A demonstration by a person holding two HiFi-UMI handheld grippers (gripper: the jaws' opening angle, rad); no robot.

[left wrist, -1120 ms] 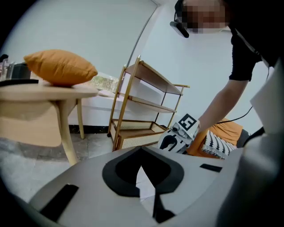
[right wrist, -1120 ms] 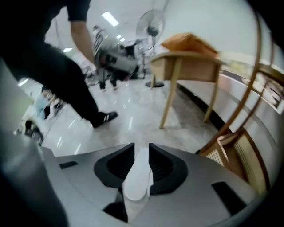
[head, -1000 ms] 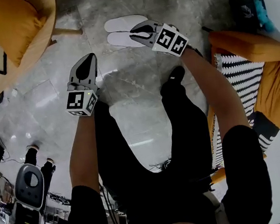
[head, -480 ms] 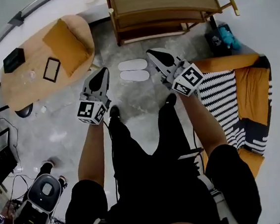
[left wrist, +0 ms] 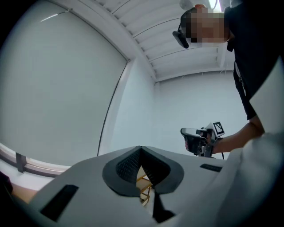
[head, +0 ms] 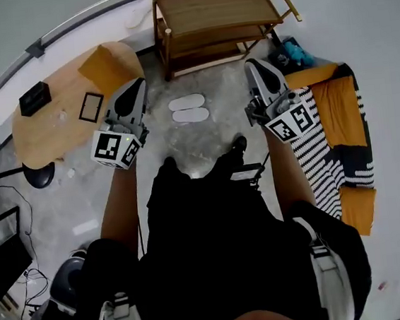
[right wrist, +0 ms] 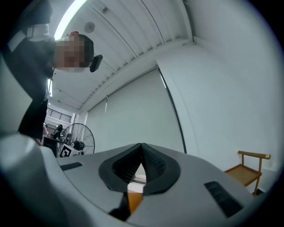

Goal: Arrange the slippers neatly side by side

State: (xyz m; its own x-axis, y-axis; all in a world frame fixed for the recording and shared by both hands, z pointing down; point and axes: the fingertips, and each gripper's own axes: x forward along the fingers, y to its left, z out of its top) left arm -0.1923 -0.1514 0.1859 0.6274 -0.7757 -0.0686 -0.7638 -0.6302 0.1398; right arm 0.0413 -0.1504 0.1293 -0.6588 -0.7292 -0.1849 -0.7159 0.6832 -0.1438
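head view shows me the white slippers (head: 189,108) side by side on the floor (head: 198,138), left gripper (head: 134,86) and right gripper (head: 253,67) well above them, fingers together and empty, so i judge the arranging done, nothing left to grasp.

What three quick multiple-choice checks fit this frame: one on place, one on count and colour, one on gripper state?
1. Where do the slippers lie?
A) on the round table
B) on the floor before the wooden rack
C) on the striped couch

2. How many slippers, and what colour?
A) one, black
B) two, white
C) three, orange

3. The fingers of the right gripper are:
A) shut, empty
B) shut on a slipper
C) wide apart

Key: 1 B, the pair lies side by side on grey floor below the rack. 2 B, the head view shows two white shapes. 3 A, the right gripper view shows the fingers meeting with nothing between.
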